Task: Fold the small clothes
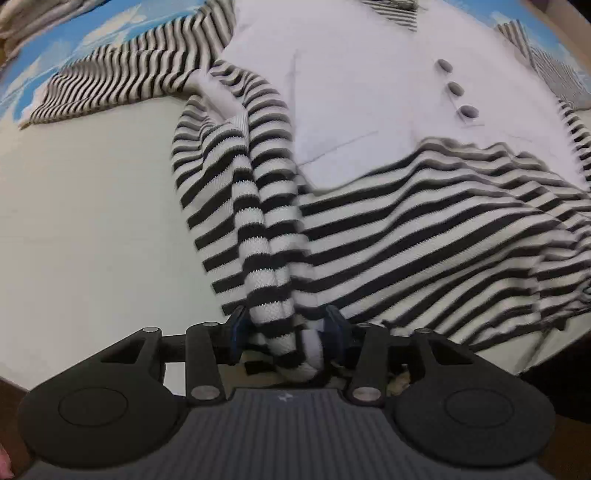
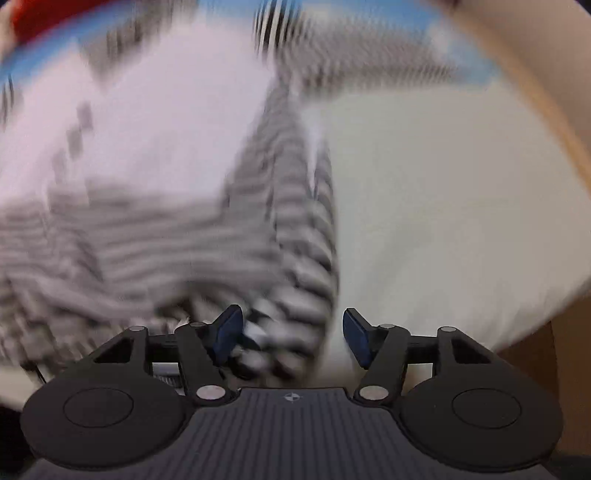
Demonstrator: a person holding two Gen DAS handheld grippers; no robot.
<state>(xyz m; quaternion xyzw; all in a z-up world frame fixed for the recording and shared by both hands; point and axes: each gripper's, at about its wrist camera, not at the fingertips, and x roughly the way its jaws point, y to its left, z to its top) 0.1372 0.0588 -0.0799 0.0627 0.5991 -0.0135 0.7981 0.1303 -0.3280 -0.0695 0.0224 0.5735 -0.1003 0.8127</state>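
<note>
A small black-and-white striped knit top (image 1: 424, 229) with a white front panel (image 1: 362, 92) and three grey buttons (image 1: 455, 88) lies spread on a white surface (image 1: 81, 221). One striped sleeve (image 1: 110, 85) stretches away to the far left. A bunched striped fold (image 1: 266, 221) of the top runs down between the blue pads of my left gripper (image 1: 286, 330), which stand apart around it with a gap on the left side. The right wrist view is blurred. My right gripper (image 2: 291, 336) is open over the striped edge (image 2: 295, 258), with the cloth near its left pad (image 2: 227, 332) and clear of the right one.
A blue cloth with white clouds (image 1: 110, 26) lies along the far side under the garment. In the right wrist view a tan wooden edge (image 2: 546, 110) borders the white surface (image 2: 443, 206) on the right. A red shape (image 2: 44, 18) shows at the far left corner.
</note>
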